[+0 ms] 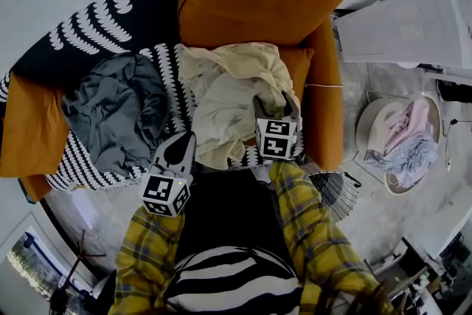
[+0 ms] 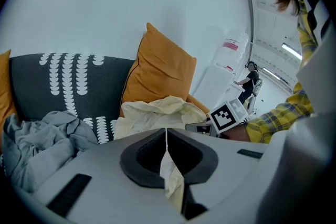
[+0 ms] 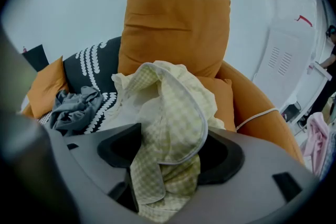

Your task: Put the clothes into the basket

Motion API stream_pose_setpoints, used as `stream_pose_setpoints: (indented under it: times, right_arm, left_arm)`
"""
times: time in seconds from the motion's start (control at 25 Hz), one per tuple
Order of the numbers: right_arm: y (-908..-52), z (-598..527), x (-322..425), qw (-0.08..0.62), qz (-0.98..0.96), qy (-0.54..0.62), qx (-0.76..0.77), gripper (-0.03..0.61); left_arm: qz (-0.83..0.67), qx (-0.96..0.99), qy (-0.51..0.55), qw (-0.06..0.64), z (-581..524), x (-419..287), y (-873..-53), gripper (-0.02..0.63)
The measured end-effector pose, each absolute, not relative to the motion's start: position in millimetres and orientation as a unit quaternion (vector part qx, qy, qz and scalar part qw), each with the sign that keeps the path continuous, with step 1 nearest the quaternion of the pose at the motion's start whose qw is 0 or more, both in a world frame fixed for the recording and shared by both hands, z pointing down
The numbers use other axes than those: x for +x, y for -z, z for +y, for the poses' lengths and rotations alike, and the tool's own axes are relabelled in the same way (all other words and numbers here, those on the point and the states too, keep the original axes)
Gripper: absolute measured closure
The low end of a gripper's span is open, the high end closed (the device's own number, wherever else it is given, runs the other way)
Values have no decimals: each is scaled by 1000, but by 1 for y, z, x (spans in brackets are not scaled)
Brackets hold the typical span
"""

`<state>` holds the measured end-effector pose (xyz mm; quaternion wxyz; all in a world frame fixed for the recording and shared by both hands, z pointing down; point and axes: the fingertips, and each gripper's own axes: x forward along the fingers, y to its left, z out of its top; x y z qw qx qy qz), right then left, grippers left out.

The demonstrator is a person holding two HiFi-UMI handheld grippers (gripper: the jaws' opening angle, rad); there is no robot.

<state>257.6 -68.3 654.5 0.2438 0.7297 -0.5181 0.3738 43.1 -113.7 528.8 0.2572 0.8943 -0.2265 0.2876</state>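
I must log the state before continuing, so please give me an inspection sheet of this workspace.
Surface: sofa, patterned throw on its seat.
Job's things: cream garment and grey garment on the sofa; basket on the floor, holding clothes.
Clutter: wire-mesh object beside the sofa.
Grippers: left gripper shut on a cream garment fold; right gripper open, cream garment between its jaws.
Cables: thin white cord across the sofa arm.
Surroundings: white appliance beyond the basket.

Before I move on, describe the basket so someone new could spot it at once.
Find the orange sofa; on the floor beyond its arm, at the head view's right, sits the basket. It is round, pale, and holds pink and bluish clothes, unlike the dark wire object nearby.
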Motion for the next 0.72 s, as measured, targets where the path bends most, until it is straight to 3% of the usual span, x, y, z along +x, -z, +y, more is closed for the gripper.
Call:
stream_pose_setpoints:
  times: [0.16, 0.44, 0.72]
  right_arm:
    - [-652, -71, 256, 249, -514, -369, 733, 253]
    - [-661, -75, 225, 274, -531, -380, 706, 453]
    - [-640, -80, 199, 242, -573, -387, 681, 502]
  left_arm:
    - [-231, 892, -291, 258, -116, 39, -531, 592]
    - [-230, 893, -292, 256, -120, 35, -527, 592]
    - [-230, 895, -289, 249, -123, 22, -520, 592]
